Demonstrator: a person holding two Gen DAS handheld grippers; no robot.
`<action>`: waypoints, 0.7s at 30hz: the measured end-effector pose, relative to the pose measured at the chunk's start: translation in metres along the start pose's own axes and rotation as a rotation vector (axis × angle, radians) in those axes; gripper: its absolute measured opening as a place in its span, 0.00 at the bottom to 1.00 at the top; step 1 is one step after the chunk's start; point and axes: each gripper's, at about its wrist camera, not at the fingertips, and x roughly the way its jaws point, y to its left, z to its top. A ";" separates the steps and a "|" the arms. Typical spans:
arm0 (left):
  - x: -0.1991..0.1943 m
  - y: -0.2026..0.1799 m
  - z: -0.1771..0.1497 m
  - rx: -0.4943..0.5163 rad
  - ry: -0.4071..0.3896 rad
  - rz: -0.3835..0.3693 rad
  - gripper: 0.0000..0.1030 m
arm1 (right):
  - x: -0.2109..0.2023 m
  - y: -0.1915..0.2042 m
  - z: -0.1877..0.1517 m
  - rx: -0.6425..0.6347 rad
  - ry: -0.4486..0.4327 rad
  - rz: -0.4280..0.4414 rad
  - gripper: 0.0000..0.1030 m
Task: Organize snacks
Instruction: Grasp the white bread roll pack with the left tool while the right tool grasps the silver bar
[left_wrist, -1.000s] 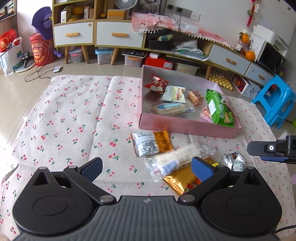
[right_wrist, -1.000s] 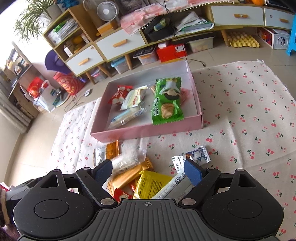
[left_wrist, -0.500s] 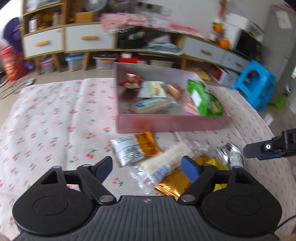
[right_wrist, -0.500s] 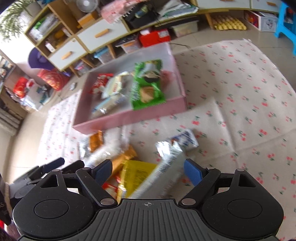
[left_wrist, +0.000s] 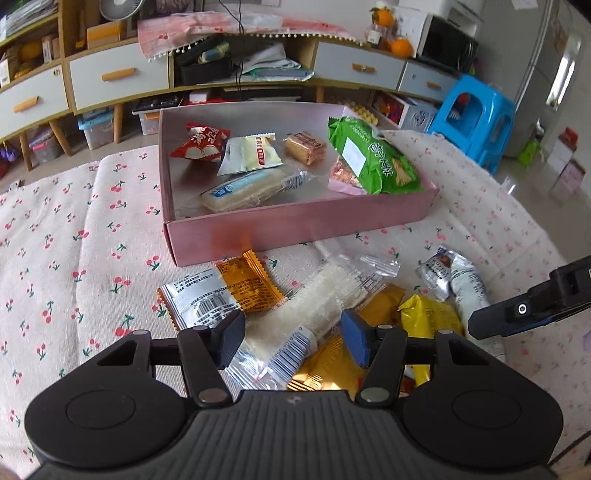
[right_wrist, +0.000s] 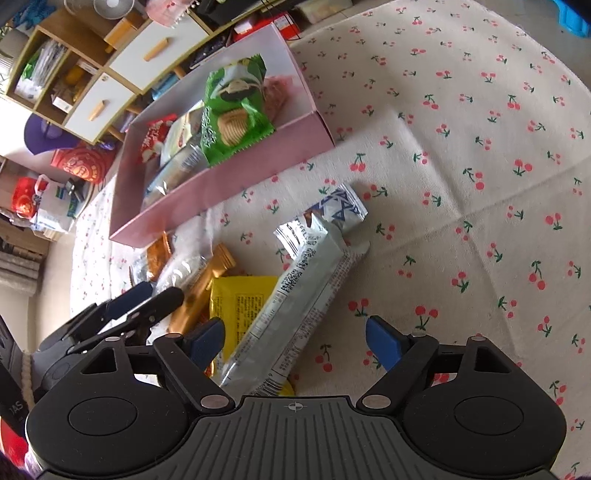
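A pink box (left_wrist: 295, 225) on the cherry-print cloth holds a green biscuit bag (left_wrist: 373, 155), a red packet (left_wrist: 201, 142) and other snacks. In front of it lies a loose pile. My left gripper (left_wrist: 293, 338) is open, low over a clear rice-cracker packet (left_wrist: 314, 310) that lies between its fingers. My right gripper (right_wrist: 295, 341) is open around a long silver packet (right_wrist: 299, 295), beside a yellow packet (right_wrist: 240, 306). The right gripper's finger also shows in the left wrist view (left_wrist: 532, 310). The box also shows in the right wrist view (right_wrist: 236, 181).
An orange-and-silver packet (left_wrist: 225, 291), a gold packet (left_wrist: 328, 369) and small silver packets (left_wrist: 450, 273) lie in the pile. Low cabinets with drawers (left_wrist: 118, 77) stand behind the box. A blue stool (left_wrist: 476, 118) stands at the right.
Both grippers have moved forward and down onto the pile. The left now straddles the clear cracker packet and the right straddles the long silver packet. Both stay open.
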 end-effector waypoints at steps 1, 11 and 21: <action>0.000 -0.002 0.000 0.007 0.000 0.012 0.54 | 0.001 0.001 0.000 -0.007 -0.002 -0.006 0.75; 0.004 -0.009 0.005 -0.131 0.047 0.156 0.48 | 0.002 0.004 0.000 -0.067 -0.060 -0.085 0.38; 0.000 -0.019 0.005 -0.156 0.191 0.295 0.50 | 0.004 0.011 -0.004 -0.144 -0.050 -0.137 0.41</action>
